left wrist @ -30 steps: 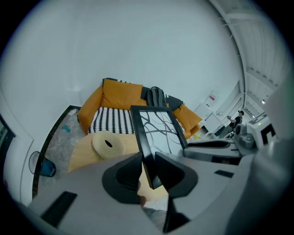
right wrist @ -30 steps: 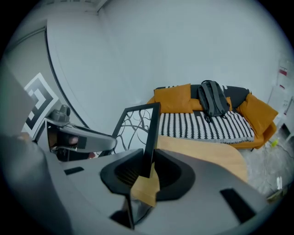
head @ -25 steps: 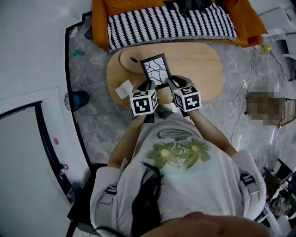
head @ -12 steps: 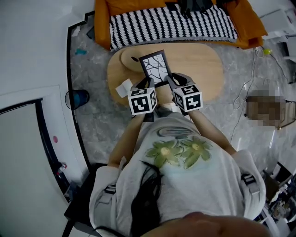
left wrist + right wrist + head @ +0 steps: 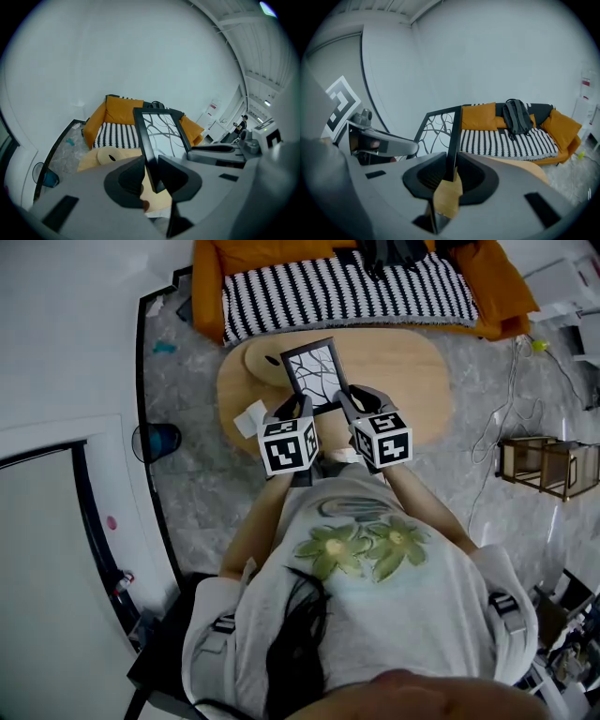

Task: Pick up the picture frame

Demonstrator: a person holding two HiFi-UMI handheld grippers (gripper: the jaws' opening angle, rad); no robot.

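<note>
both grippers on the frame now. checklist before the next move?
1. Left gripper shut on the picture frame, left edge: ok.
2. Right gripper shut on its right edge: ok.
3. Frame's bottom edge off the table: cannot tell.
4. Frame clear of the round wooden board: cannot tell, they meet in the head view.
5. Bare tabletop right of the frame: ok.
</note>
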